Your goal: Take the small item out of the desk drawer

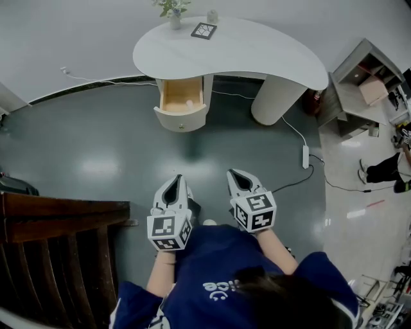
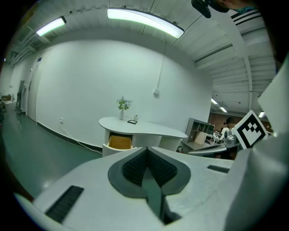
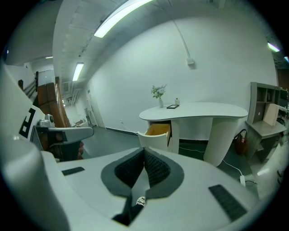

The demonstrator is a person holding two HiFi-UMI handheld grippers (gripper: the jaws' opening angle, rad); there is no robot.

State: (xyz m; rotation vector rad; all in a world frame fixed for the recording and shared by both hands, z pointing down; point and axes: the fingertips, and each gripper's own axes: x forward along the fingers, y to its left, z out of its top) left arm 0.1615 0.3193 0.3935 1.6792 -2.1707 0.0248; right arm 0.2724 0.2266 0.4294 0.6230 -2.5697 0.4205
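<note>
A white curved desk (image 1: 257, 48) stands against the far wall. Its drawer (image 1: 182, 119) is pulled open, showing a wooden inside with a small white item (image 1: 189, 102) lying in it. Both grippers are held close to the person's body, well short of the desk. My left gripper (image 1: 176, 182) is shut with nothing between its pads, and so is my right gripper (image 1: 234, 175). In the left gripper view the shut left gripper (image 2: 146, 152) points toward the drawer (image 2: 118, 143). The right gripper (image 3: 144, 153) likewise faces the open drawer (image 3: 156, 133); the item is not visible there.
On the desk are a vase with a plant (image 1: 174, 19), a small jar (image 1: 212, 15) and a patterned square plate (image 1: 203, 30). A dark wooden chair (image 1: 58, 244) stands at the near left. A power strip with cables (image 1: 306, 156) and a grey shelf unit (image 1: 359, 83) sit at the right.
</note>
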